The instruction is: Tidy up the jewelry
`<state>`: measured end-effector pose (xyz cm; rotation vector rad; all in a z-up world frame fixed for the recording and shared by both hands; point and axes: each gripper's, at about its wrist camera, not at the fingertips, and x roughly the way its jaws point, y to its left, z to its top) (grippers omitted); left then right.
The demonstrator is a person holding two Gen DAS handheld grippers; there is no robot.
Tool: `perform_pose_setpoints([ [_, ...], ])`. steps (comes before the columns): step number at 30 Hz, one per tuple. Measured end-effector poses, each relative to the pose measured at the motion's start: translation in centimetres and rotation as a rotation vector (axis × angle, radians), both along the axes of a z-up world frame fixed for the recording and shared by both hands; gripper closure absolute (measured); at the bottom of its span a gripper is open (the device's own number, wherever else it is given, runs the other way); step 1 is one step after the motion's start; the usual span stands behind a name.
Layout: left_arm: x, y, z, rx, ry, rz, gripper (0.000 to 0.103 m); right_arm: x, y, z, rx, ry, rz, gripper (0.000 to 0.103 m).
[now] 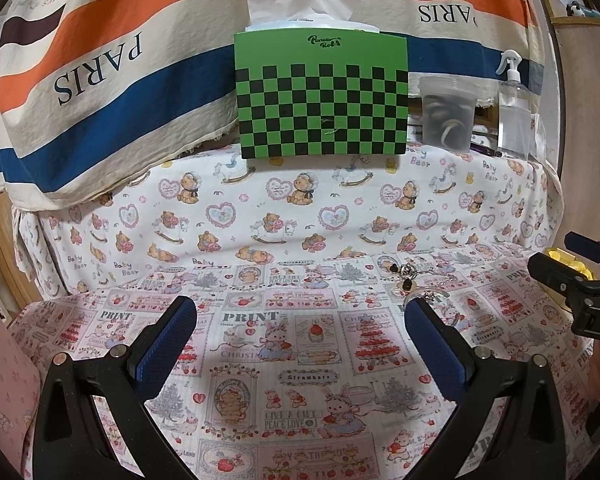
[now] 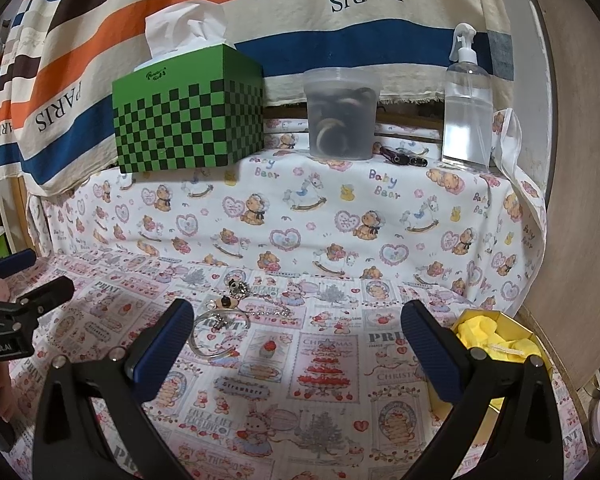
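Straight ahead of the left gripper (image 1: 300,344), whose black arms carry blue textured pads (image 1: 168,344), stands a tissue box (image 1: 322,96), bright green with a black-and-green checkerboard below and a white tissue on top. Behind it hangs a cream cloth (image 1: 100,80) banded in orange, blue and dark brown, lettered PARIS in black. Under both grippers lies a white and pink tablecloth (image 2: 320,360) printed with red strawberries, rabbits and grey trees; beyond it a white sheet (image 2: 340,208) shows tan bears and pink hearts. Just right of the right gripper (image 2: 296,348) sits a yellow box (image 2: 500,340) holding yellow filling. Ahead of its left finger lies a silver bangle (image 2: 216,332).
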<state>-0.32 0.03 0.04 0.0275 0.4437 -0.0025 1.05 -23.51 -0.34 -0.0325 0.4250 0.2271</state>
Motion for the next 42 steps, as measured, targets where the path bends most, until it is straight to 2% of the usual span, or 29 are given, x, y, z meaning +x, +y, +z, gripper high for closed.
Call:
perform_pose_setpoints([
  [42,0.08,-0.24,-0.05,0.01,0.004,-0.006,0.0,0.09,0.17,-0.15,-0.014,0.004,0.005,0.0],
])
